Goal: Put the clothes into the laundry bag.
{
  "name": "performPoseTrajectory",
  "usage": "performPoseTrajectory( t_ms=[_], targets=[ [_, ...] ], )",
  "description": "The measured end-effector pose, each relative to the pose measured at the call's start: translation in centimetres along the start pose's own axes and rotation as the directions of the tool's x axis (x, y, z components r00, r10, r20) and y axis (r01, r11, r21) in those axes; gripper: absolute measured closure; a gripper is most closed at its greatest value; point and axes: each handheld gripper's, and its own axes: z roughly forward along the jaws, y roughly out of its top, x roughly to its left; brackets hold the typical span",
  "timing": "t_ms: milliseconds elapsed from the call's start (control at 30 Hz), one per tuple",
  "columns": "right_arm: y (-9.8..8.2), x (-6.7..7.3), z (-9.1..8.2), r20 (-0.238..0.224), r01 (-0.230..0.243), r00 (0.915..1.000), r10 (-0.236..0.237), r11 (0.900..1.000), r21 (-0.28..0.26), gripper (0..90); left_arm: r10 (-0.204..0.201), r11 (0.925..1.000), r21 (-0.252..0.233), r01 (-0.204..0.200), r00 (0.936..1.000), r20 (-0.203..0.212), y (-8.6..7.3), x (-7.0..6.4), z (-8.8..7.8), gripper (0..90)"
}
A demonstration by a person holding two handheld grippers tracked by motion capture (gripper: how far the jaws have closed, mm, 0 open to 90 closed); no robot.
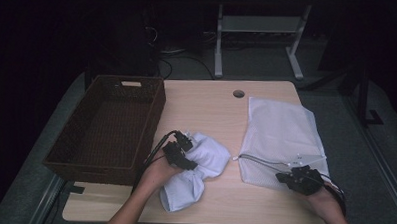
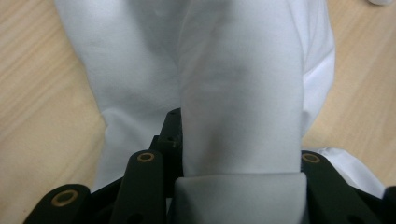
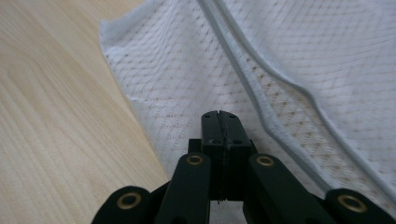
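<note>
**Garment gripped, mesh bag pinched at its edge**

Cloth and bag lay on a light wooden table (image 1: 206,110) in the high view. The left gripper (image 1: 181,152) sat on a crumpled white garment (image 1: 197,169) near the table's middle, just right of a dark woven basket (image 1: 111,126). The right gripper (image 1: 300,179) rested on the near edge of a white mesh laundry bag (image 1: 278,132) spread flat toward the right side, well apart from the garment.

Left gripper view: a thick fold of the white garment (image 2: 240,93) ran up between the two black jaws, which were clamped on it; the rest of the cloth spilled onto the wood beyond.

Right gripper view: the jaws stood fully together, tips meeting over the mesh bag (image 3: 196,70), beside its zipper line (image 3: 266,88). Whether a layer of mesh was actually caught between the tips could not be told; they lay right on the fabric near the bag's edge.

Judging from this, the step in hand was taking hold of both pieces before loading the garment into the bag. The next move would call for lifting one layer of mesh to open the mouth, then carrying the garment across to it without losing the fold.
</note>
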Motion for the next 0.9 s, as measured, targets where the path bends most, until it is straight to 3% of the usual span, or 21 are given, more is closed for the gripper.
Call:
performPoseTrajectory(
  t_ms=[133,300,900],
  targets=[
    [0.1,0.1,0.8,-0.005,0.015,0.9999,-0.015,1.0,0.024,89.9,0.006,1.0,0.007,-0.006,1.0,0.005,-0.6,-0.5,-0.3,61.0],
    [0.8,0.4,1.4,-0.001,0.013,0.9999,-0.013,1.0,0.018,89.9,0.014,0.9999,0.008,-0.014,0.9999,0.004,-1.4,-0.9,-0.6,60.9],
    [6.0,1.7,5.9,0.022,0.032,0.9993,-0.031,0.999,-0.025,89.9,0.018,0.9998,0.005,-0.018,0.9998,-0.006,-1.8,-1.2,-0.6,60.9]
  ],
)
